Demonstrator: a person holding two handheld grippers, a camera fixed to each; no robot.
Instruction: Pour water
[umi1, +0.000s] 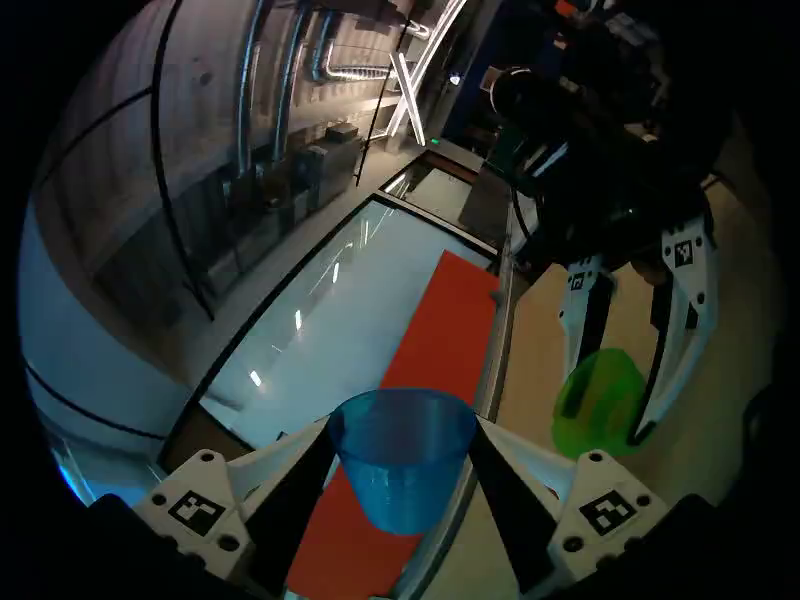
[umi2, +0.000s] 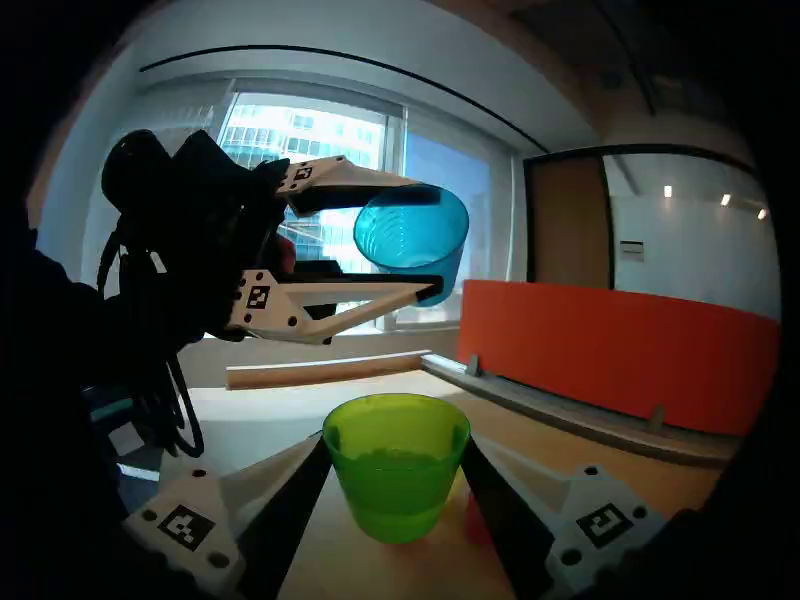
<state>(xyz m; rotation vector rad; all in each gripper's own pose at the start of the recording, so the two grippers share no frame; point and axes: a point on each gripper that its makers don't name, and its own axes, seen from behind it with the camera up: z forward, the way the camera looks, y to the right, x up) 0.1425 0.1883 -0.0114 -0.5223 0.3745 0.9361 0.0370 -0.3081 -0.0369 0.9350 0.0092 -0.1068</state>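
Right gripper view is showing the right gripper (umi2: 397, 450) clamping both fingers on an upright green plastic cup (umi2: 397, 470) low over the wooden table (umi2: 630, 472), while the left gripper (umi2: 428, 238) is pinching a blue plastic cup (umi2: 405, 235), tipped sideways above it. Both cups are looking thin, light and squeezable, so a gentle mid-wall grip is seeming safest

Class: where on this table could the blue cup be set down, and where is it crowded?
Free: bare table between the green cup and the orange divider. Crowded: around the green cup, clamped in the right gripper, a red thing beside it.
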